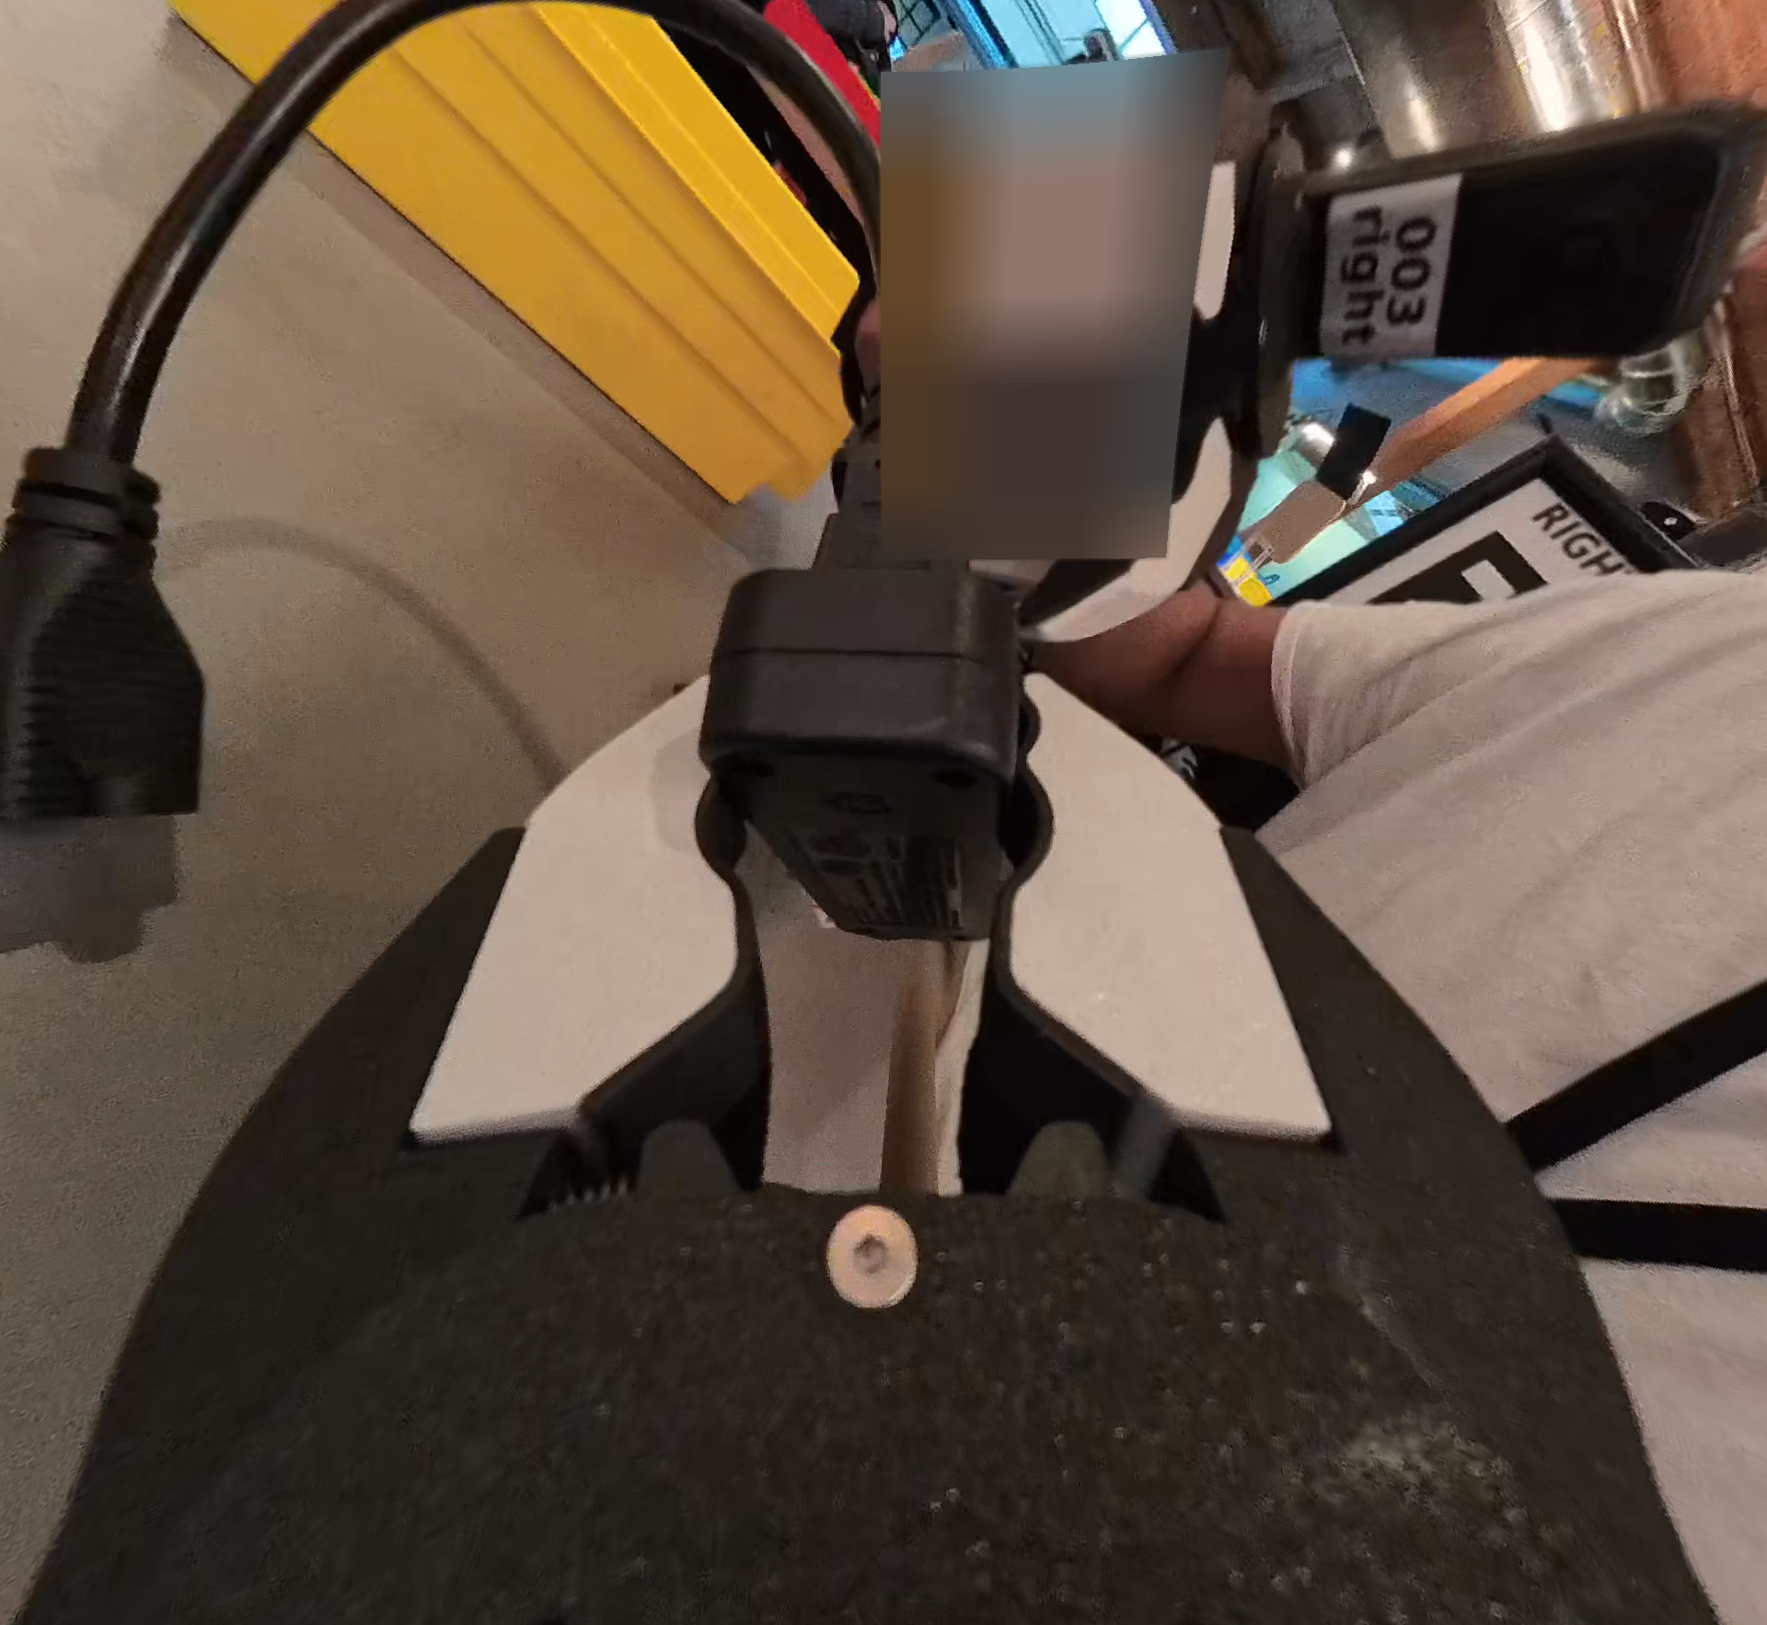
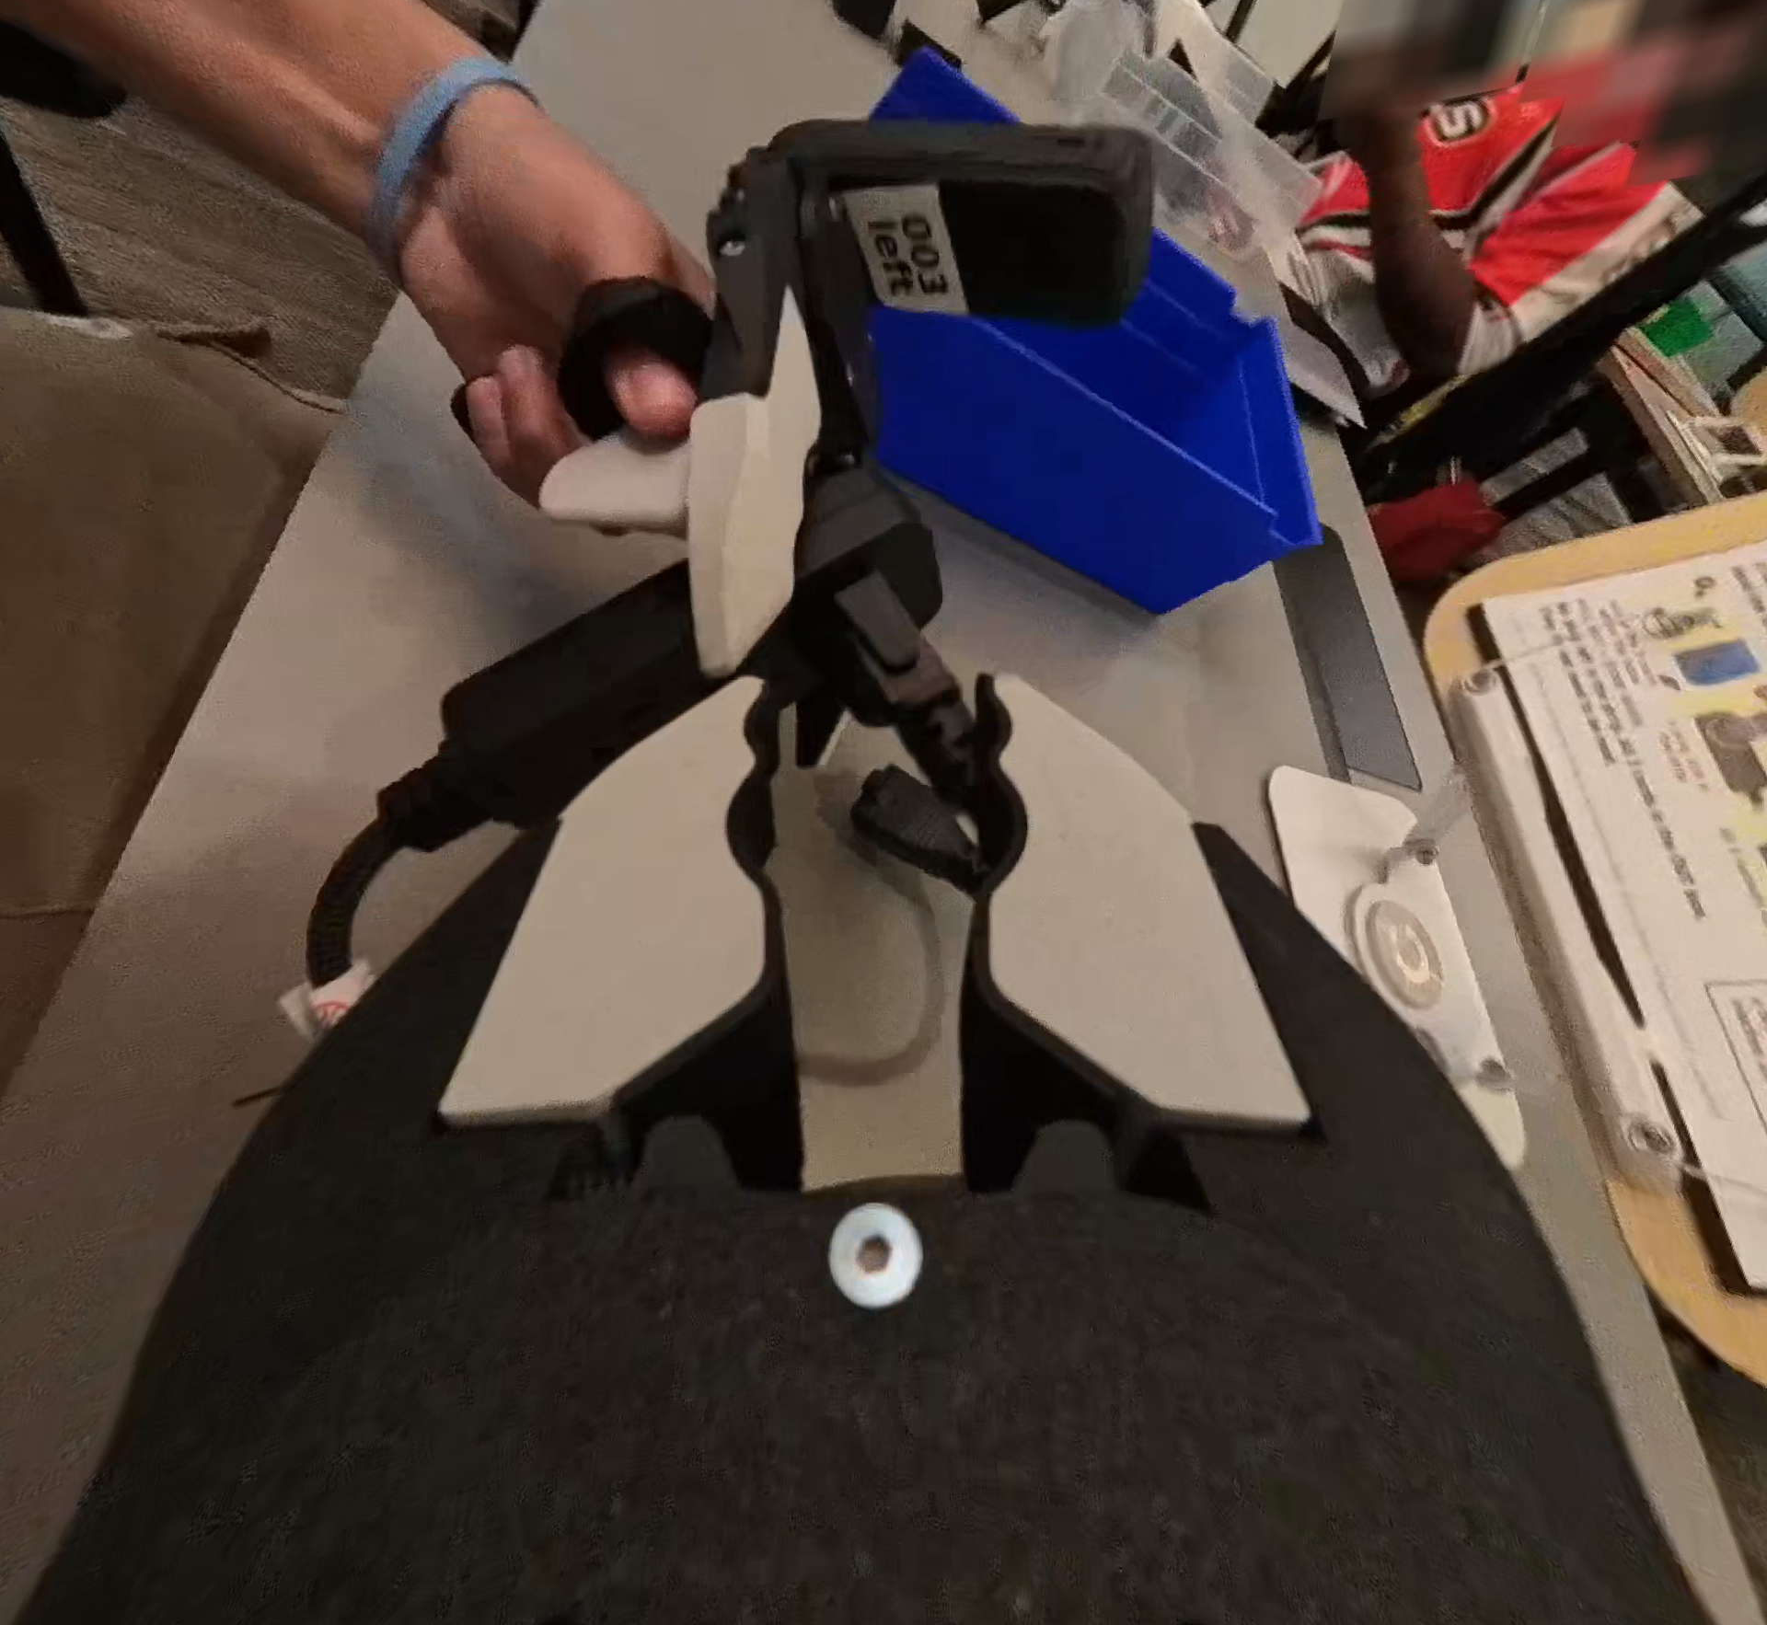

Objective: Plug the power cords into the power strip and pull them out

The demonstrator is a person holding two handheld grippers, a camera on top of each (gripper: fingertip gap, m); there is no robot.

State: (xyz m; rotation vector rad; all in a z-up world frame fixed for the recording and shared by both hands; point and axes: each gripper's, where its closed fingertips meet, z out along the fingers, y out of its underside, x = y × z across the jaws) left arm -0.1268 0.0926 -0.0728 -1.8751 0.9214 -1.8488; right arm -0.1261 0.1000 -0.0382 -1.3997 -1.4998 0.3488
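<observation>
My left gripper point(image 1: 865, 776) is shut on a black power strip block point(image 1: 861, 680) and holds it up off the grey table point(image 2: 621, 97). A black cord point(image 1: 287, 78) arcs from the block to a ribbed black plug point(image 1: 96, 652) hanging at the left. In the right wrist view a hand holds the left gripper point(image 2: 822, 547) with the block point(image 2: 861, 556). A plug's ribbed neck point(image 2: 942, 719) runs down from the block and rests against the inner side of one finger of my right gripper point(image 2: 870, 738), whose jaws stand apart. A second black connector point(image 2: 908, 814) lies below.
A blue bin point(image 2: 1080, 451) stands behind the grippers and a yellow bin point(image 1: 535, 174) to the left. A white plate fixture point(image 2: 1386, 958) and a board with papers point(image 2: 1625, 814) lie at the right. A person's arm and white shirt point(image 1: 1530, 814) are close by.
</observation>
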